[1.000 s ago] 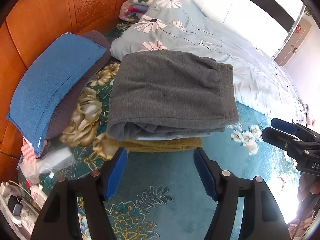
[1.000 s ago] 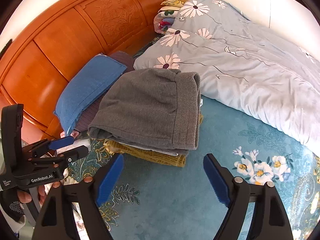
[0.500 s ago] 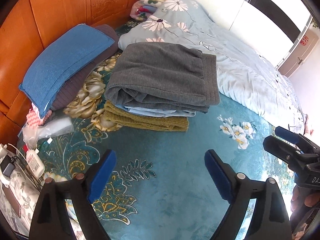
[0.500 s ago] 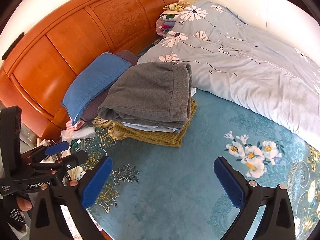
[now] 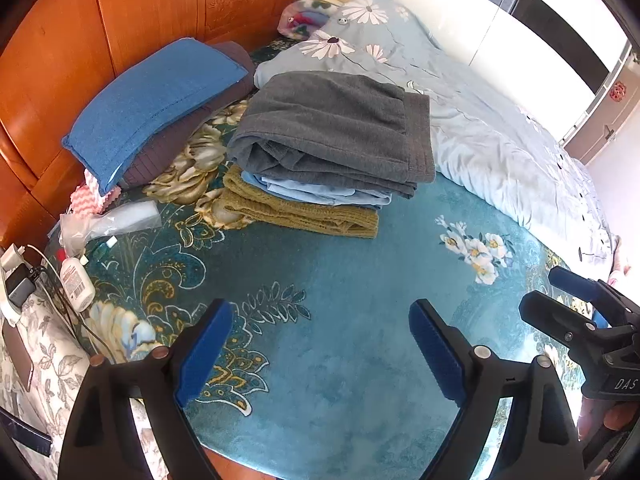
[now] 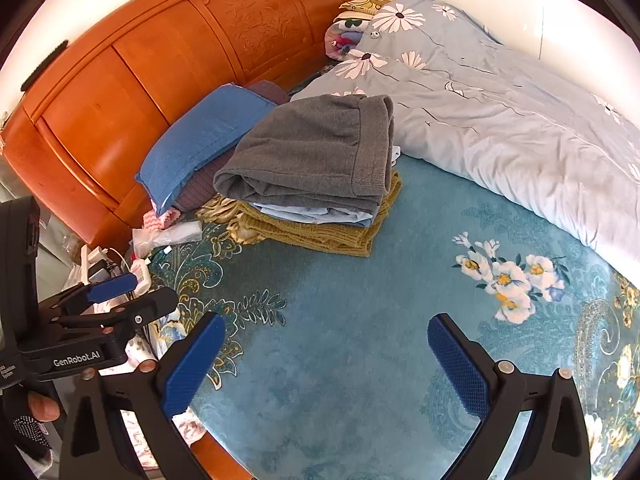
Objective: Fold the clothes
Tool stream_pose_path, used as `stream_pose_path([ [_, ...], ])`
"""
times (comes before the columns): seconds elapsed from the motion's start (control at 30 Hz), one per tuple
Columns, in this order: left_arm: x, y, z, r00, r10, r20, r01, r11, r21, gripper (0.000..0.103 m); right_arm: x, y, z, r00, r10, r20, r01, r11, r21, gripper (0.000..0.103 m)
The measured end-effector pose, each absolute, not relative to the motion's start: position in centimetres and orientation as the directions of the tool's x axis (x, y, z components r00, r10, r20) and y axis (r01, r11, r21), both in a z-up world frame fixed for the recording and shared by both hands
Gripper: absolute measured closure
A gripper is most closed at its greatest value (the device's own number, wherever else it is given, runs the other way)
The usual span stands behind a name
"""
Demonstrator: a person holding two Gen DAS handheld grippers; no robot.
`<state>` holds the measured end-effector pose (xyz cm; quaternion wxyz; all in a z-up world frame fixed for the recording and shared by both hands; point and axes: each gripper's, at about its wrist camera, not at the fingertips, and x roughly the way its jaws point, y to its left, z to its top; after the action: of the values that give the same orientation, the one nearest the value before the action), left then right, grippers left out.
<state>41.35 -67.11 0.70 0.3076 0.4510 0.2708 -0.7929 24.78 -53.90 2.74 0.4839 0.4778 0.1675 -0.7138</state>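
Teal, flower-patterned bedspread (image 5: 340, 360) fills the space directly under both grippers. The left gripper (image 5: 320, 344) has its blue pads spread wide with only bare bedspread between them; the right gripper (image 6: 326, 356) is likewise spread wide and holds nothing. In the left wrist view the right gripper shows at the right edge, and in the right wrist view the left gripper shows at the left edge, a fingertip gripping its handle.

Just left of the left gripper, at the bed's edge, lie a white bottle (image 5: 78, 280), a charger with cables (image 5: 18, 284) and a clear plastic bag (image 5: 116, 220).

Ahead of both grippers, well apart from the pads, sits the stack of folded clothes (image 5: 320, 168): a grey garment (image 6: 316, 152) on top, a pale blue garment (image 5: 316, 194) under it, and a mustard knit (image 6: 320, 232) at the bottom.

Left of the stack a blue pillow (image 5: 156, 104) leans on a brownish one against the wooden headboard (image 6: 160, 64). Right of and beyond the stack lies a pale blue daisy-print duvet (image 6: 500, 120).
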Motion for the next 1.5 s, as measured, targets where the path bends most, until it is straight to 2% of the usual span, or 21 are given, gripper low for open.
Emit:
stream_pose_path([
  [1.17, 42.3, -65.0, 1.5, -0.382, -0.267, -0.885, 0.733, -0.671, -0.114, 0.011, 26.9, -51.6, 3.8, -0.070, -0.534, -0.843, 0.855, -0.467, 0.224, 0.000],
  [1.23, 42.3, -65.1, 1.4, -0.383, -0.262, -0.886, 0.734, -0.669, -0.119, 0.008, 26.9, -51.6, 3.8, -0.070, -0.533, -0.843, 0.856, -0.467, 0.224, 0.000],
  [1.3, 42.3, -65.2, 1.3, -0.381, -0.262, -0.887, 0.735, -0.667, -0.119, 0.001, 26.9, -51.6, 3.7, -0.068, -0.532, -0.844, 0.856, -0.466, 0.225, 0.000],
  [1.5, 42.4, -65.1, 1.2, -0.379, -0.265, -0.887, 0.737, -0.665, -0.117, 0.001, 27.0, -51.6, 3.6, -0.065, -0.528, -0.847, 0.856, -0.465, 0.224, 0.000],
])
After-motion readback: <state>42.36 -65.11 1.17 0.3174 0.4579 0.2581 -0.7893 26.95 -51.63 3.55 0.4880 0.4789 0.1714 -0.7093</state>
